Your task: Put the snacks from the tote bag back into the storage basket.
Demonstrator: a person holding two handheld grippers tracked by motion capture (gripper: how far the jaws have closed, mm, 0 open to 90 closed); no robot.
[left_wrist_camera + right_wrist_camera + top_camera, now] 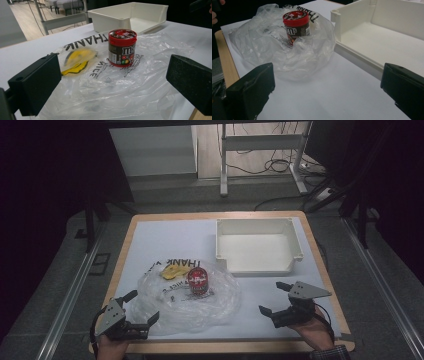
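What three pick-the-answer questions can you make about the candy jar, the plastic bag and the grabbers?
1. Where does the round brown candy jar with the red lid stand?
A. in the white tray
B. on the clear plastic bag
C. on the floor

2. What colour is the rectangular plastic tray?
A. white
B. green
C. black

3. How are the left gripper and right gripper?
A. both shut
B. both open
C. both holding the jar

Answers: B, the crinkled clear plastic bag spreads around its base; A, its walls and floor look white; B, each pair of jaws stands wide apart with nothing between.
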